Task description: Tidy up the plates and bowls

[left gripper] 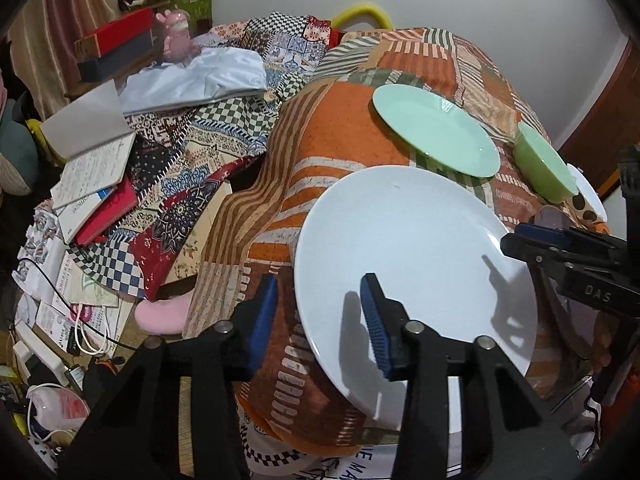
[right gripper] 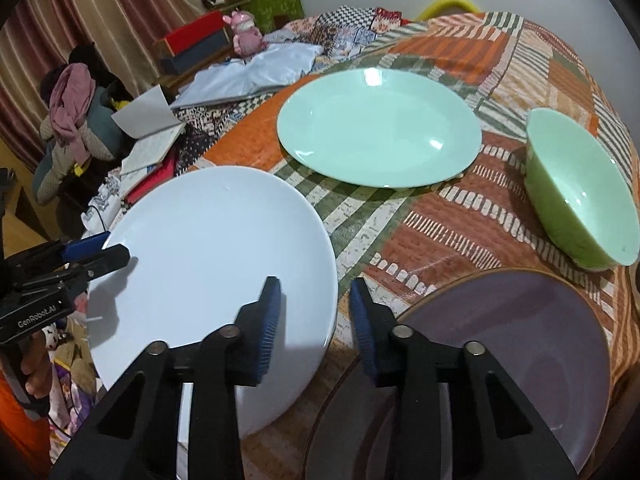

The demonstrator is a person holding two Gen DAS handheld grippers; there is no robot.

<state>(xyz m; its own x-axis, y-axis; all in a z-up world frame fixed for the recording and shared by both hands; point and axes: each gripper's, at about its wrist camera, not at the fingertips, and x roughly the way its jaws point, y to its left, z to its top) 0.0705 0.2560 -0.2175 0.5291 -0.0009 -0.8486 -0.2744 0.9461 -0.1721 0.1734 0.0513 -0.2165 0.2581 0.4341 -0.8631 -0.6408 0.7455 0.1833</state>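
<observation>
**Both grippers spread at the white plate's edges**

The white plate [left gripper: 408, 256] lies flat on the patterned tablecloth [left gripper: 320, 132], and everything else is placed around it: the mint-green plate [right gripper: 378, 128] sits just beyond its far edge, the green bowl [right gripper: 580, 200] beyond and to its right, the purple plate [right gripper: 520, 344] just beside its right rim. The dishes lie singly, nothing stacked, so the sorting seems barely begun

The left gripper [left gripper: 320, 320] has its fingers spread wide and empty, straddling the white plate's left rim, one pad outside it and one over its surface. The right gripper [right gripper: 316, 320] is likewise spread, holding nothing, one pad over the plate's right rim and the other above the cloth toward the purple plate. Approaching from both sides suggests a two-sided lift, probably because a flat, wide plate offers only its rim
</observation>
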